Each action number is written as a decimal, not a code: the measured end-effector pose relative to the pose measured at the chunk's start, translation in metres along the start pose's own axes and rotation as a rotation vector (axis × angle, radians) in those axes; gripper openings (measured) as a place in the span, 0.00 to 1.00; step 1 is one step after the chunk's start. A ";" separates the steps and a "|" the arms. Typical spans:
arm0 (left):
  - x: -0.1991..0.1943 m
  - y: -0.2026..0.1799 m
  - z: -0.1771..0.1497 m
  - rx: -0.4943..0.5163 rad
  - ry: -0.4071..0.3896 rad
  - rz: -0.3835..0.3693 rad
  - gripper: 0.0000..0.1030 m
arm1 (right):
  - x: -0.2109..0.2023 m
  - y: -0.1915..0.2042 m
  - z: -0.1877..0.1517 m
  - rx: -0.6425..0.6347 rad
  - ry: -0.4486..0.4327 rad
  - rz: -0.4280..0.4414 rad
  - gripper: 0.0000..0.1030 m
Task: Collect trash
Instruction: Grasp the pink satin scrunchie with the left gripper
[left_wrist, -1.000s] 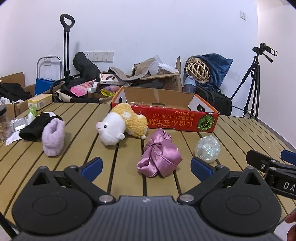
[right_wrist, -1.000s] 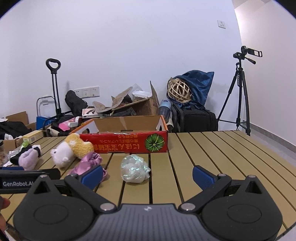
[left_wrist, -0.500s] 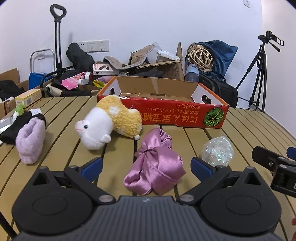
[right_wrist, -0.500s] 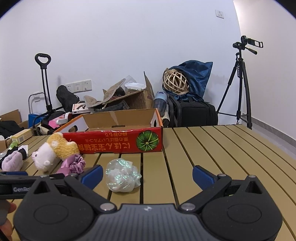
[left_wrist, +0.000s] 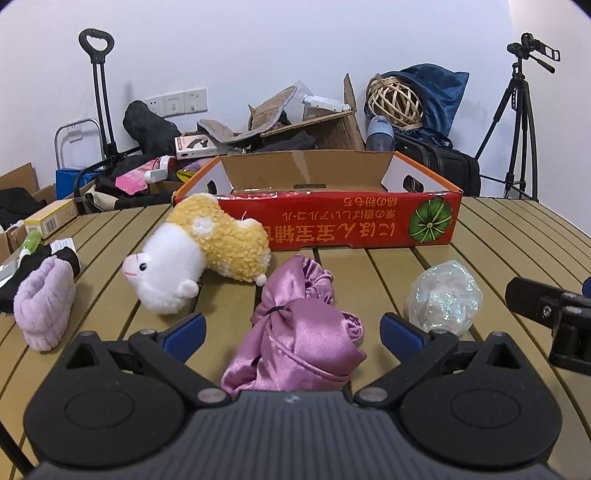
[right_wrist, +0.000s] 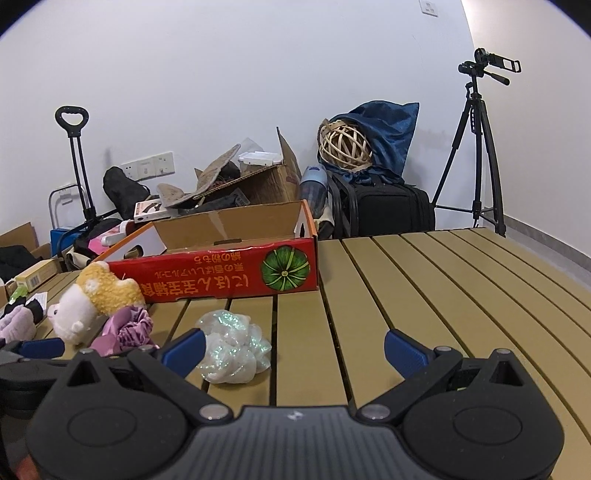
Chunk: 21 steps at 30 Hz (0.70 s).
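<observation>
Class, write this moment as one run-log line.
left tool: open, pink satin bundle between fingers | right tool: open, beside crumpled wrapper | red box: nothing visible inside

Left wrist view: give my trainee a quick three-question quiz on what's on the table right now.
1. True or false: the left claw is shut on the purple satin pouch.
2. Which lies nearest the right claw? A) plush toy B) crumpled iridescent wrap C) lilac fuzzy sock
3. Fill in: the red cardboard box shows a green ____ picture.

Key: 1 false, open around it; 2 B; 3 pumpkin.
</observation>
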<state>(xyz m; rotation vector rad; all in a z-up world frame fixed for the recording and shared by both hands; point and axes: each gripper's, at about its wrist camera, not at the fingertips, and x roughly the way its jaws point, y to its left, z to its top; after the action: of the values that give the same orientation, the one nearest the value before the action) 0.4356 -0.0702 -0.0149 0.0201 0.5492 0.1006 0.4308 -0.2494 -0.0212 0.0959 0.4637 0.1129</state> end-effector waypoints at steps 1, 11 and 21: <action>0.002 0.000 0.000 -0.002 0.004 0.000 0.98 | 0.001 0.000 0.000 0.002 0.002 0.001 1.00; 0.014 0.006 -0.003 -0.035 0.069 -0.009 0.72 | 0.009 0.004 0.001 0.003 0.012 0.015 1.00; 0.011 0.017 -0.003 -0.075 0.058 -0.046 0.41 | 0.012 0.008 -0.001 0.002 0.018 0.023 1.00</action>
<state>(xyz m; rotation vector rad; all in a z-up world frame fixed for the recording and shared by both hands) 0.4420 -0.0518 -0.0225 -0.0691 0.6030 0.0767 0.4401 -0.2397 -0.0268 0.1020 0.4811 0.1355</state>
